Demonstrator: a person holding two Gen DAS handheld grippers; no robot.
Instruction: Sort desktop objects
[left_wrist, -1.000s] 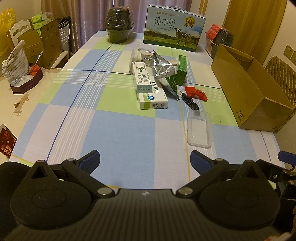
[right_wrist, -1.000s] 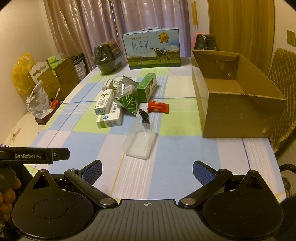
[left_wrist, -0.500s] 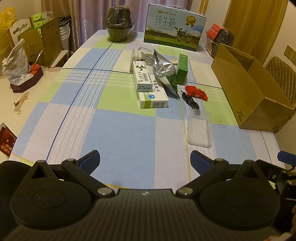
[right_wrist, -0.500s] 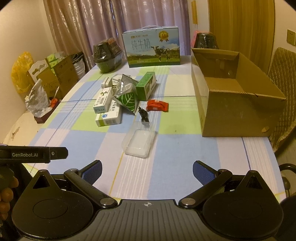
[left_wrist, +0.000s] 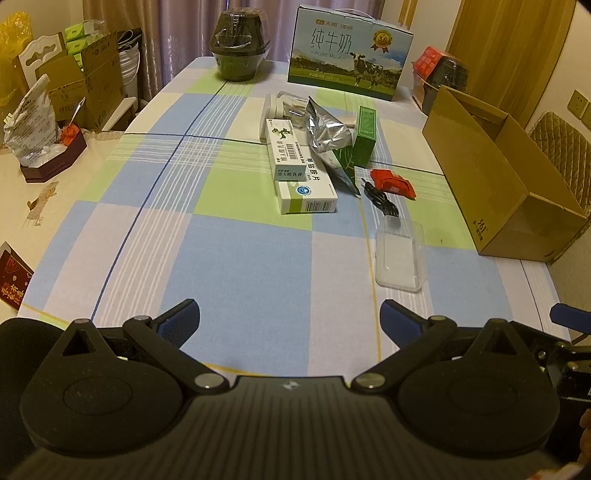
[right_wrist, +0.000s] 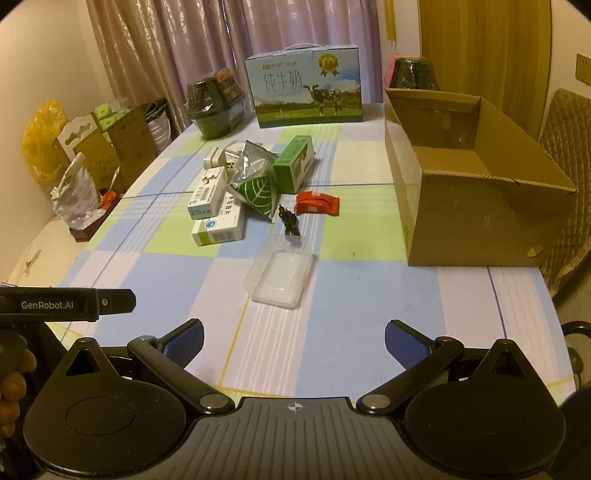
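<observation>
- The left gripper (left_wrist: 290, 314) is held low over the near edge of the table (left_wrist: 236, 258). Its jaws are spread wide and nothing is held between them.
- The right gripper (right_wrist: 294, 339) is held the same way, wide apart and empty, low over the near edge. A bit of the left tool can be seen at its left side.
- The things to be sorted are piled near the middle of the table, well away from both grippers.
- Two white medicine boxes (left_wrist: 295, 173) are stacked, one partly on top of the other. A silver foil bag (left_wrist: 327, 133) is leaned against a green box (left_wrist: 364, 134).
- A red packet (right_wrist: 317, 203) is laid flat by itself, just beside a black cable (right_wrist: 290, 223).
- A clear plastic case (right_wrist: 280, 275) is the closest thing to the right gripper, so it could well be picked first.
- A brown cardboard box (right_wrist: 476, 221) is set open at the right side of the table. It looks empty, so it is likely meant to be filled with the sorted things.
- A milk carton box (right_wrist: 306, 92) and a dark pot (right_wrist: 214, 107) are stood at the far end, out of the way.
- Nothing looks sorted yet, so the job seems to be at its start.
</observation>
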